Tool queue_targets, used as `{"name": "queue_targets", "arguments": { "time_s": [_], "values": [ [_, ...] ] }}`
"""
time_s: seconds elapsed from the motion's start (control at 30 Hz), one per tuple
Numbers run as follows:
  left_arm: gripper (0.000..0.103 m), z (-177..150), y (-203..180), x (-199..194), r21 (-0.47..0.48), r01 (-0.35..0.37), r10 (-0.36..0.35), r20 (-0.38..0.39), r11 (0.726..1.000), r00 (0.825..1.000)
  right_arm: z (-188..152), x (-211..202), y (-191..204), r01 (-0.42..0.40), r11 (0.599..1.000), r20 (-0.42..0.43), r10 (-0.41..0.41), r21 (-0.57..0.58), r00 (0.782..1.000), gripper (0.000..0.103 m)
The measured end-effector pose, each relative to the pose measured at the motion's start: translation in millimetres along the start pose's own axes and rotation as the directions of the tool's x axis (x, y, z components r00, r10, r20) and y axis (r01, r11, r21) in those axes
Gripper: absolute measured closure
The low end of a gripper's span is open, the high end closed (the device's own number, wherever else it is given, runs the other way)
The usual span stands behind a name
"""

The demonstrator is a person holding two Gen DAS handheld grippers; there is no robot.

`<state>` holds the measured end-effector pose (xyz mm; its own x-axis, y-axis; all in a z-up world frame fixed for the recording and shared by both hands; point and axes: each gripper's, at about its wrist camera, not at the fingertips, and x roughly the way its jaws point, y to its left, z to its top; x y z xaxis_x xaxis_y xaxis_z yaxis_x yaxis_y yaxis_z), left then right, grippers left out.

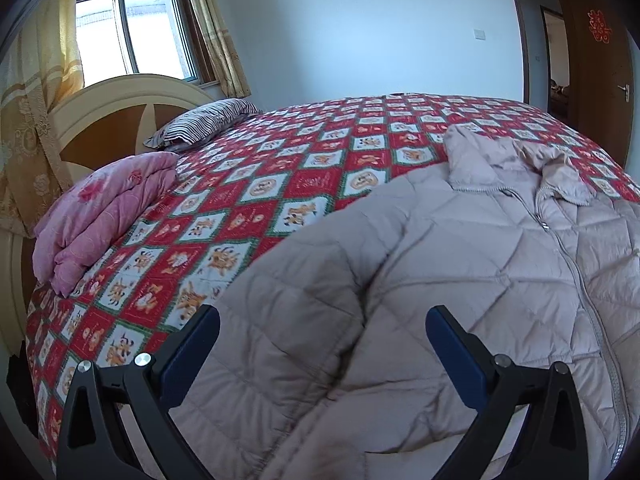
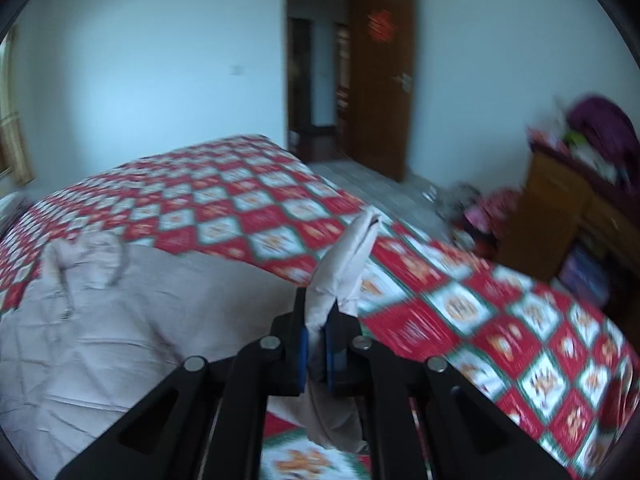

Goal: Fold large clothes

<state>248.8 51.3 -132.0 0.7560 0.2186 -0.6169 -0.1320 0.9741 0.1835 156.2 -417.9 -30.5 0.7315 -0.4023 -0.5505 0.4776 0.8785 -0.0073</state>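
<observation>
A pale beige quilted jacket [image 1: 460, 248] lies zipped and face up on a bed with a red and white checked cover [image 1: 248, 184]. Its collar [image 1: 516, 164] points toward the far side. My left gripper [image 1: 322, 332] hovers open over the jacket's near sleeve, blue pads wide apart with the fabric below them. In the right wrist view the jacket body [image 2: 100, 320] spreads at the left, and my right gripper [image 2: 316, 340] is shut on a sleeve end [image 2: 348, 264], which stands up out of the jaws above the bed cover [image 2: 460, 312].
A folded pink quilt [image 1: 100, 216] and a striped pillow [image 1: 200, 124] lie by the headboard at the left. A window with curtains [image 1: 132, 32] is behind them. An open brown door [image 2: 380, 80] and a cluttered wooden cabinet [image 2: 568, 208] stand past the bed's right side.
</observation>
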Motion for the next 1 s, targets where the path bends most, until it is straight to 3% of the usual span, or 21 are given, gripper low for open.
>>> {"name": "queue_targets", "arguments": {
  "time_s": [0.2,0.33,0.57,0.7,0.73,0.77,0.83,1.0],
  "values": [
    [0.001,3.0,15.8,4.5,-0.024,-0.007,0.007,-0.002,1.0,1.0,14.6,-23.7,82.3,-0.115,0.985,0.057,0.123,-0.129,0.991,0.095],
    [0.001,1.2,26.4,9.7,-0.041,-0.01,0.01,-0.013,0.999,1.0,8.9,-27.0,143.8,-0.195,0.956,0.05,0.21,-0.22,0.976,0.096],
    [0.001,-4.5,43.9,17.3,-0.052,-0.033,0.032,-0.032,0.998,0.999,-40.7,1.3,251.1,-0.295,0.891,-0.028,0.305,-0.344,0.952,0.096],
    [0.001,-5.9,51.3,18.8,-0.056,-0.049,0.047,-0.037,0.997,0.998,-73.7,21.1,288.5,-0.308,0.87,-0.082,0.3,-0.384,0.95,0.095],
    [0.001,-6.1,53.3,18.6,-0.059,-0.051,0.049,-0.037,0.997,0.998,-77.7,22.9,289.6,-0.307,0.869,-0.086,0.298,-0.387,0.951,0.089],
    [0.001,-6.3,54.8,18.6,-0.061,-0.051,0.049,-0.036,0.997,0.998,-82.0,25.2,290.1,-0.306,0.87,-0.087,0.296,-0.387,0.951,0.058],
    [0.001,-7.4,56.5,18.6,-0.069,-0.051,0.049,-0.037,0.996,0.998,-85.8,23.0,281.1,-0.313,0.878,-0.1,0.297,-0.363,0.95,0.008],
    [0.001,-11.3,52.8,22.4,-0.091,-0.036,0.032,-0.049,0.995,0.998,-93.2,-3.3,251.1,-0.275,0.879,-0.042,0.281,-0.389,0.959,0.007]
  ]
}}
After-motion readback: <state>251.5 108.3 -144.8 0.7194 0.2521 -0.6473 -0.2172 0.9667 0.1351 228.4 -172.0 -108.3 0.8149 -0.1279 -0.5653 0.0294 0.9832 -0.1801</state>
